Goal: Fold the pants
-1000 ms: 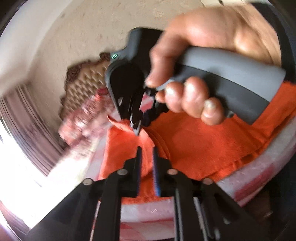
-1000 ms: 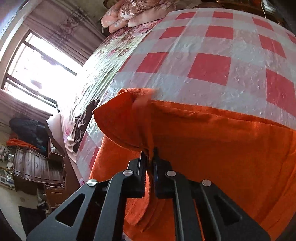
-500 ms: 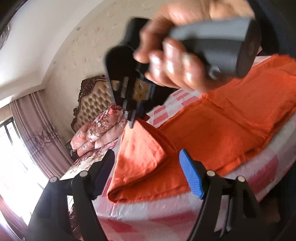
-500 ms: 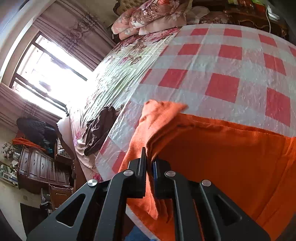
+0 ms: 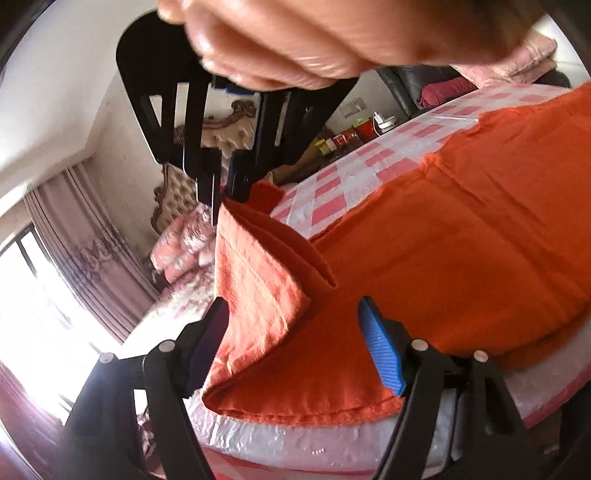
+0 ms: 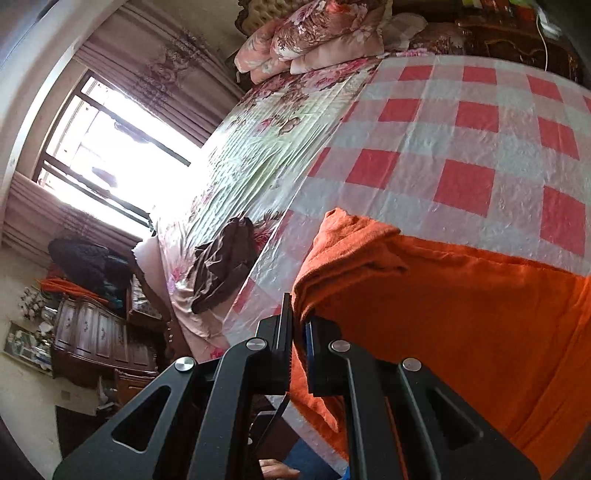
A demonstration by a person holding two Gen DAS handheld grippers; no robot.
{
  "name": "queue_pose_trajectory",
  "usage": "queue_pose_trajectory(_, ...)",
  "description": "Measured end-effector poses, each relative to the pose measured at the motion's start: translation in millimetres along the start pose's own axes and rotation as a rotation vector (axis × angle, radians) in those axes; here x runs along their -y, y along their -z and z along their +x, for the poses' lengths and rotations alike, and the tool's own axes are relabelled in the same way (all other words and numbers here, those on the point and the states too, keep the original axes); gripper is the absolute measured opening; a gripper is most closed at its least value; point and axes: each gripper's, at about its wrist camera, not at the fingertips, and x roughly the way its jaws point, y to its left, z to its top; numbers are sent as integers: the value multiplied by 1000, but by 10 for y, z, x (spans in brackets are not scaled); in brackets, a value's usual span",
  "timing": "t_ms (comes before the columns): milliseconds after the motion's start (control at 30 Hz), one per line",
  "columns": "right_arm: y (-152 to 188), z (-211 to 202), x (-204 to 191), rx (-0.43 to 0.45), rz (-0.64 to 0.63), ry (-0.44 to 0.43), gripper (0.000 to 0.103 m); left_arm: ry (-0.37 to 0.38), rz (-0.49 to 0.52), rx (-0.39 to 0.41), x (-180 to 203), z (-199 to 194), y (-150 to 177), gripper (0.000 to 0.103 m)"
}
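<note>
Left wrist view: the left claw (image 5: 295, 343) stands wide open, its jaws straddling the raised fold of the orange woven cloth pants (image 5: 461, 236) without pressing it. Above and ahead of it, the right claw (image 5: 221, 188), in a hand (image 5: 332, 33), pinches a corner and holds it up. I judge the next good move is closing low on the doubled edge, keeping both layers together.

Right wrist view: the right claw (image 6: 298, 328) is clamped on a bunched hem; the pants (image 6: 461, 325) spread rightward over the checked bed (image 6: 461, 155).
</note>
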Motion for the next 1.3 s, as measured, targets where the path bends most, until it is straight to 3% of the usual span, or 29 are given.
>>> queue_pose_trajectory(367,-93,-134,-101,-20,17,-66,6,-56,-11,13,-55,-5,-158,71)
queue_pose_trajectory(567,-111,-174,-168,-30,25,-95,6,-151,57,-4,35,148,-235,71)
queue_pose_trajectory(600,-112,-181,-169,-29,27,-96,6,-192,81,7,65,168,-233,62)
queue_pose_trajectory(633,-113,-184,-160,-29,29,-98,6,-211,93,12,69,170,-229,41)
queue_pose_trajectory(700,-108,-195,-131,-24,26,-86,6,-218,64,23,-5,139,-218,14)
queue_pose_trajectory(733,-108,-196,-100,-21,25,-74,6,-220,52,32,-46,110,-214,7)
queue_pose_trajectory(867,-93,-152,58,-32,28,-55,7,-212,24,78,-192,-42,-170,5)
queue_pose_trajectory(1000,-43,-15,302,-46,74,-69,19,-171,27,99,-230,-141,-124,5)
queue_pose_trajectory(1267,-18,221,630,15,137,-103,18,-111,98,107,-74,-263,11,5)
queue_pose_trajectory(1300,-19,239,627,26,132,-97,7,-107,106,102,-59,-259,21,5)
